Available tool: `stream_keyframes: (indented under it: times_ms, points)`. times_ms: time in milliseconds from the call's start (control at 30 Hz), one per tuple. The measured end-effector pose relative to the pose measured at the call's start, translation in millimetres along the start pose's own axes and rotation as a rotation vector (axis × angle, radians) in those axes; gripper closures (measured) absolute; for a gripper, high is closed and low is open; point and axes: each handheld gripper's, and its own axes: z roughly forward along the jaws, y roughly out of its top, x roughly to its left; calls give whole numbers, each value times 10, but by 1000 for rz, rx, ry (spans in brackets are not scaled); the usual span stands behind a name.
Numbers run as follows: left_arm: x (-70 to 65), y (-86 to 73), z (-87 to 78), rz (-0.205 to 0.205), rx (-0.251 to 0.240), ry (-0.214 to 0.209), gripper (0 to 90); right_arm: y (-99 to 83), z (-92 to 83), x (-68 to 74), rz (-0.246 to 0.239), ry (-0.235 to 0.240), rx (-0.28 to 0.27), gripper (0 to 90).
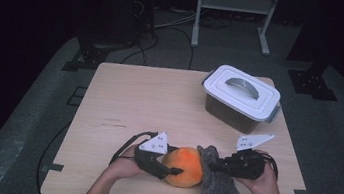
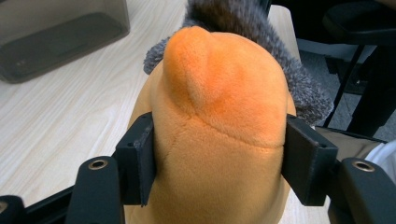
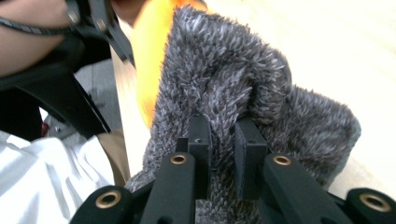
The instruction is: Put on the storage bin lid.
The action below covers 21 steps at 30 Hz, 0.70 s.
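Orange toy (image 2: 219, 116): short, smooth plush. Grey part (image 3: 261, 93): long, shaggy fur fabric. Table (image 1: 134, 97): pale matt wood grain. Lidded box (image 1: 240, 98): smooth plastic, white lid.

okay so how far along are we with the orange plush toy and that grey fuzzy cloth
Done: both grips look set. The left gripper clamps the orange plush toy; the right gripper pinches a fold of the grey fuzzy cloth. In hand: the two lie touching. Possibly left: the lidded box stays closed.
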Motion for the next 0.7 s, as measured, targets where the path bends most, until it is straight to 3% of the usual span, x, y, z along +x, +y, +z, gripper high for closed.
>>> stream_keyframes:
  times_ms: [133,200,267,433,567,700]
  points:
    - [-80,23,80,50,1,-35,332,152,-22,122,-35,23,-65,788]
    - [-122,47,105,82,13,-39,326,207,4,175,-60,30,-63,787]
    - [-125,47,108,88,21,-38,324,223,58,217,-78,29,-37,787]
    - [-87,38,108,70,19,-35,324,124,70,109,-40,44,-21,788]
    - [-76,30,108,50,4,-34,323,-4,54,-26,17,56,3,787]
    - [-78,31,104,52,1,-39,324,0,-9,-14,13,33,-2,789]
